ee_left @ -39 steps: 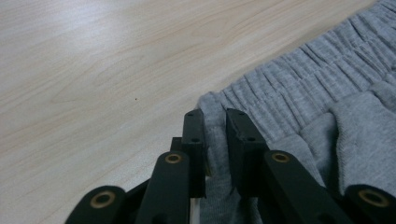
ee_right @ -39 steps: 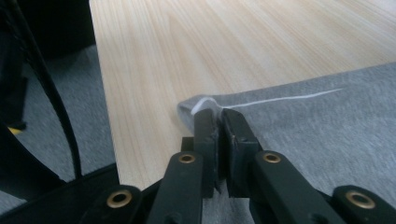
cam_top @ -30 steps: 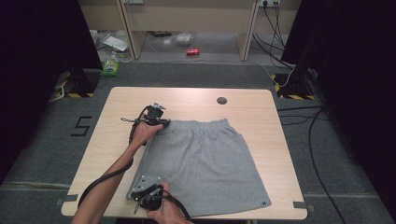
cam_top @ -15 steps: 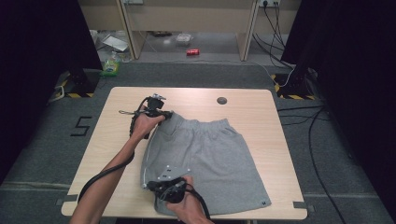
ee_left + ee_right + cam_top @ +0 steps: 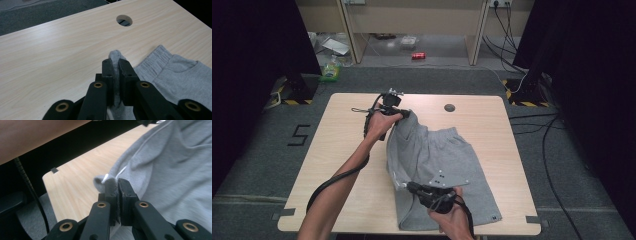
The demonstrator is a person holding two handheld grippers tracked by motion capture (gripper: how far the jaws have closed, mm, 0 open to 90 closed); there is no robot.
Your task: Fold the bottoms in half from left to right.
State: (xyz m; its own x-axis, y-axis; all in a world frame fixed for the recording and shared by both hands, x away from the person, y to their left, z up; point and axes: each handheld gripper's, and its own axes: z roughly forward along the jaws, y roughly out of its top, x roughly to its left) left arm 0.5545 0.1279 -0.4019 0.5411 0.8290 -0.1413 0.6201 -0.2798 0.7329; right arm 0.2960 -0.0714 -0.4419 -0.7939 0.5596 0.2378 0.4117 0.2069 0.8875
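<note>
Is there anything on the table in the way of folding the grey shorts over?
Nothing visible. Both grippers, left and right, already pinch the grey shorts, and no objects sit on the bare table beyond them.

A light wooden worktop (image 5: 342, 165) with rounded corners stands on a dark grey carpeted floor (image 5: 257, 165). Near its far edge, right of the middle, sits a round cable hole with a dark cap (image 5: 449, 107). Beyond the far edge, a red drinks can (image 5: 418, 55) lies on the floor between pale wooden furniture legs (image 5: 477, 35). Off the far left corner rests a green-labelled plastic bottle (image 5: 331, 72), with a yellow-and-black striped base (image 5: 287, 97) near it; a matching striped base (image 5: 519, 92) lies off the far right corner. A white figure five (image 5: 300, 135) marks the floor left of the worktop. Black cables (image 5: 557, 150) trail across the floor on the right. Black curtains (image 5: 257, 45) hang on both sides.
</note>
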